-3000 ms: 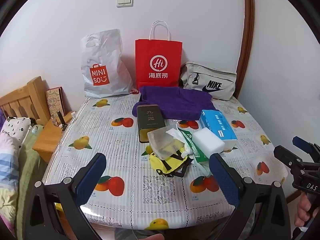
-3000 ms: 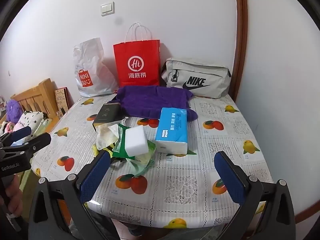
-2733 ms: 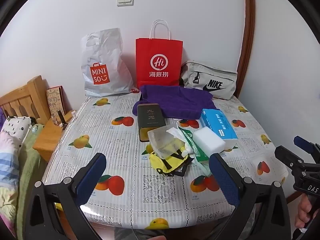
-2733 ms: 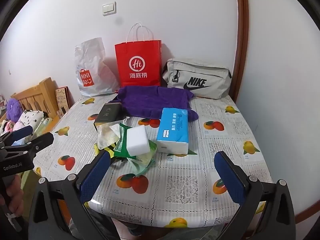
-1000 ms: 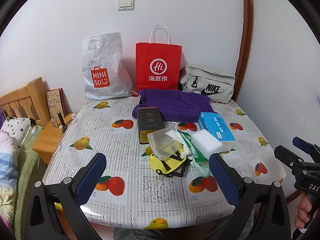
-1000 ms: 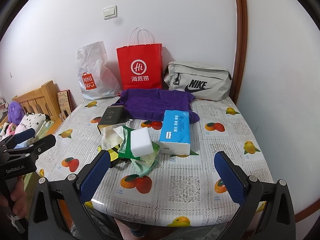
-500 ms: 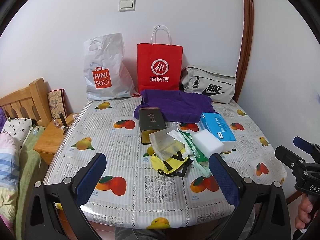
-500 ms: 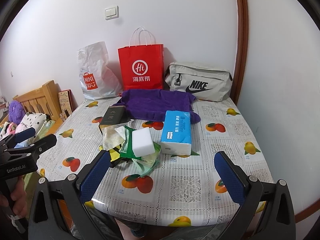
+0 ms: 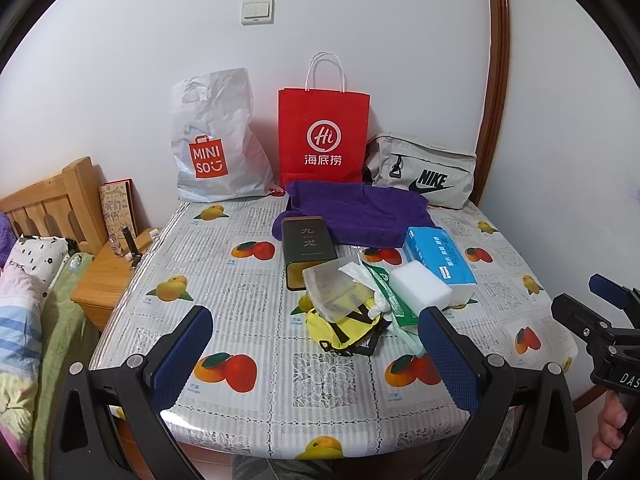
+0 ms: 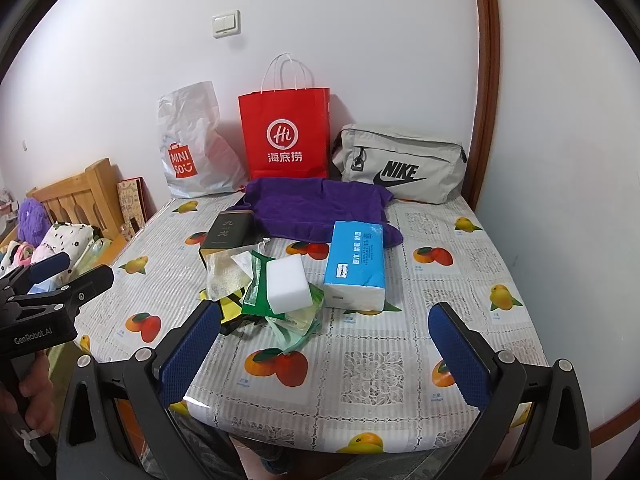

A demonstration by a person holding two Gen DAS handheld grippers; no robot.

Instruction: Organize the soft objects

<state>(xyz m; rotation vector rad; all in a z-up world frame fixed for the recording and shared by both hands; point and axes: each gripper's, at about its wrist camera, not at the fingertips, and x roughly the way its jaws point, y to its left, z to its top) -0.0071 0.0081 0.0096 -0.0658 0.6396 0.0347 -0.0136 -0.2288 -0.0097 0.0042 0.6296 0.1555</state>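
A heap of soft things lies mid-table: a white sponge block (image 9: 420, 292) (image 10: 288, 282) on a green wipes pack (image 10: 258, 286), a clear pouch (image 9: 334, 288), a yellow and black cloth item (image 9: 346, 326). A blue tissue pack (image 9: 438, 254) (image 10: 356, 262) lies to their right, a purple towel (image 9: 356, 212) (image 10: 316, 204) behind. My left gripper (image 9: 320, 354) hovers open over the table's near edge, short of the heap. My right gripper (image 10: 330, 350) is open too, empty, near the front edge.
A dark tin box (image 9: 306, 246) lies by the towel. Against the wall stand a white Miniso bag (image 9: 210, 148), a red paper bag (image 9: 324, 136) and a grey Nike pouch (image 9: 424, 174). A bed and wooden nightstand (image 9: 106, 276) sit left of the fruit-print table (image 9: 224, 304).
Both views have risen and tipped slightly, so the table contents sit a little lower in frame. Nothing on the table has moved and both grippers stay open.
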